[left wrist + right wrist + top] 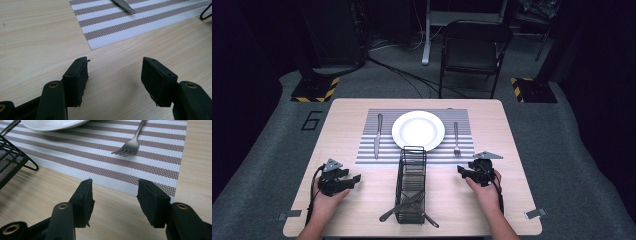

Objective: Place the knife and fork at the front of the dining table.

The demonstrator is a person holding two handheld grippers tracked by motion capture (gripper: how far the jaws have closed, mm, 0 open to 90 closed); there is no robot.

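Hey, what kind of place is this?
Probably a lab or studio set up for recording, not a dining room: hazard-striped stand bases on grey carpet, loose floor cables, and a staged place setting around one plate.

The right gripper point(113, 200) hangs low over a pale wooden table point(50, 187), jaws apart and empty. Ahead, a fork point(130, 147) lies on a striped placemat point(155, 157) with tines toward the camera, beside a white plate point(50, 123). A black wire basket point(12, 157) stands at left.
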